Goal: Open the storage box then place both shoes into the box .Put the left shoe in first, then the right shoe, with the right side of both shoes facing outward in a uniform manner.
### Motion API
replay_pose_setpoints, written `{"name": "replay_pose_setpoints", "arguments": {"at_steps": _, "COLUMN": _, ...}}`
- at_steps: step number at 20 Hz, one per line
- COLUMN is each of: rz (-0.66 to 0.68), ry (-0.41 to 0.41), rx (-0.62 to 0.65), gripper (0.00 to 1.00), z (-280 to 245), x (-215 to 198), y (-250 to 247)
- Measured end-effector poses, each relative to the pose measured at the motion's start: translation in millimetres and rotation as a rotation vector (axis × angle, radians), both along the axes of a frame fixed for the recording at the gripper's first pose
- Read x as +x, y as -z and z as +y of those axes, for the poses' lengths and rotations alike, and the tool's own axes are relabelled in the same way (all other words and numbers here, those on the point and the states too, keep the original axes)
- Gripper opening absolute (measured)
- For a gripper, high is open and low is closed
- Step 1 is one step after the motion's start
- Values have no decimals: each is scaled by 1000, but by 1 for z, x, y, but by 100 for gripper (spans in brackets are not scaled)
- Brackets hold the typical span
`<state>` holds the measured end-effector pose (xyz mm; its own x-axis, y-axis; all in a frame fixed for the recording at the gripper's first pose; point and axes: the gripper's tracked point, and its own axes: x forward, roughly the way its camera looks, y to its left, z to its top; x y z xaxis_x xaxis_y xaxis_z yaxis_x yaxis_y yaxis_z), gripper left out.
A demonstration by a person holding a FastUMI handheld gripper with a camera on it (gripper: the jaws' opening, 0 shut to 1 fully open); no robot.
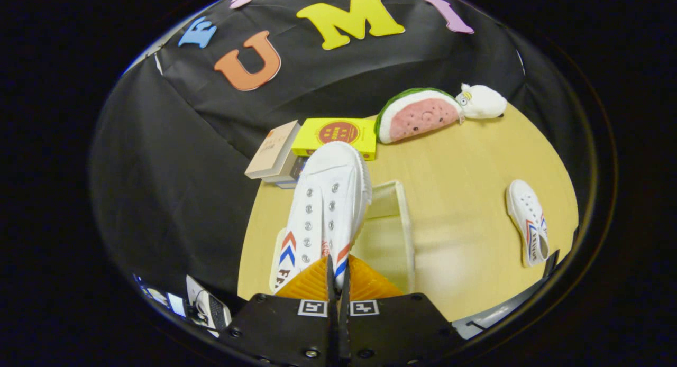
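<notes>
White canvas fills the space just ahead of the gripper [338, 274]: its two fingers are drawn almost together, pinching the back of a shoe [325, 208] at the heel or collar edge, so the shoe hangs from them, lifted off the table. The shoe's long axis runs straight away from the fingers, heel near, toe far, eyelets and laces side facing the camera, red and blue chevrons showing low on both flanks.

Directly below and a little to the right of the held shoe sits the storage box [404, 224], pale and see-through, its opening facing up with no lid over it that I can make out. My reading is that the shoe is on its way into that box, so the move turns on lowering it into the opening.

Farther right, well apart from the box, the second shoe [528, 221] lies on the wooden table [465, 161]. Beyond the held toe are books [275, 153], a yellow box [336, 134], a watermelon plush [420, 113] and a white plush toy [481, 101].
</notes>
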<state>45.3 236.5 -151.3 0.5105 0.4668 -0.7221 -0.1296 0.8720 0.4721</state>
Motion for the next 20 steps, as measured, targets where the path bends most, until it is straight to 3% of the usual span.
{"name": "replay_pose_setpoints", "arguments": {"at_steps": 15, "rz": 59, "ry": -31, "rx": -120, "gripper": 2, "z": 55, "x": -9, "y": 69}}
{"name": "replay_pose_setpoints", "arguments": {"at_steps": 18, "rz": 61, "ry": -33, "rx": -118, "gripper": 17, "z": 57, "x": -6, "y": 73}}
{"name": "replay_pose_setpoints", "arguments": {"at_steps": 19, "rz": 59, "ry": -38, "rx": -100, "gripper": 27, "z": 56, "x": -7, "y": 71}}
{"name": "replay_pose_setpoints", "arguments": {"at_steps": 20, "rz": 57, "ry": -42, "rx": -78, "gripper": 44, "z": 58, "x": -6, "y": 70}}
